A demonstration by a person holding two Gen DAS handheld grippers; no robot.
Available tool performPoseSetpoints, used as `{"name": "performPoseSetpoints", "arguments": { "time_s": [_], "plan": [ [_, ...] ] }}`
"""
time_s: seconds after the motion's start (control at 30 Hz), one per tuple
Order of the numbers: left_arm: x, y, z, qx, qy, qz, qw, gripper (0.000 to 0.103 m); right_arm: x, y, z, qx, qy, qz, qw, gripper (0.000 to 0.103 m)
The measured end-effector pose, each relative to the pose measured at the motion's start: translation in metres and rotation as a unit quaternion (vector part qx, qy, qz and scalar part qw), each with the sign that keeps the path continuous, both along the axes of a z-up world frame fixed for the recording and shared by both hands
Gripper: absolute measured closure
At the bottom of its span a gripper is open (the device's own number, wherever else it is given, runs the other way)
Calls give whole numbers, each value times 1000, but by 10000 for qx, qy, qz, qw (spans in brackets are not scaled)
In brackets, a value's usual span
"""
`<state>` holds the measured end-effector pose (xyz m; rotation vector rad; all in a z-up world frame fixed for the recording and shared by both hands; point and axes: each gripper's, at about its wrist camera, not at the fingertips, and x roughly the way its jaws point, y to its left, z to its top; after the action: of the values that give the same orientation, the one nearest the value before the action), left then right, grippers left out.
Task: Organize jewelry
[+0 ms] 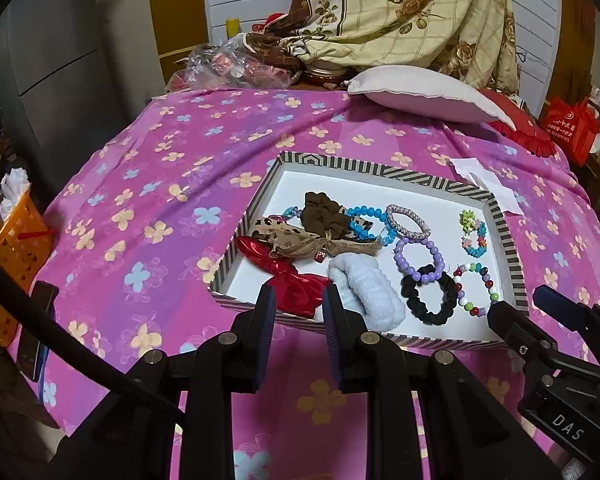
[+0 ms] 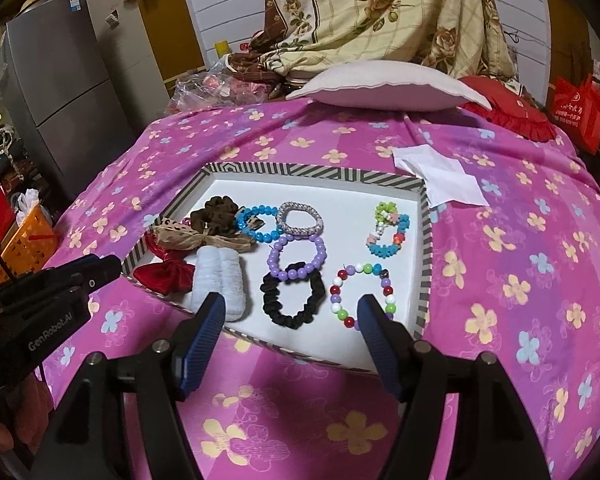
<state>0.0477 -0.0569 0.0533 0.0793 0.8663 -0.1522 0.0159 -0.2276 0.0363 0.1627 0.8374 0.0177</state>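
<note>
Blue-padded fingers of the right claw are seen spread wide and empty, poised above the near rim of the striped tray on the bed. Just beyond them, inside that rim, the multicoloured bead bracelet lies flat. The left claw, moderately open and empty, is held over the tray's near-left rim by the red bow, so the right is judged nearer the bracelet.

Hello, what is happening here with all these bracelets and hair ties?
A person holds a claw in each hand above a striped tray on a pink flowered bedcover, sorting jewelry. Both the left claw and the right claw are open and hold nothing. Bead bracelets, such as the purple one, lie on the right side. Hair ties and a red bow are piled on the left.
</note>
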Motion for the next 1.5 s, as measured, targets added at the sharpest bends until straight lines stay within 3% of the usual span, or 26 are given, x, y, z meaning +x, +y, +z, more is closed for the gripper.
{"name": "performPoseSetpoints", "arguments": {
  "time_s": [1.5],
  "plan": [
    [2,6,4,74,18,50,10000,59,4,7,1,-36,71,126,9999,28]
  ]
}}
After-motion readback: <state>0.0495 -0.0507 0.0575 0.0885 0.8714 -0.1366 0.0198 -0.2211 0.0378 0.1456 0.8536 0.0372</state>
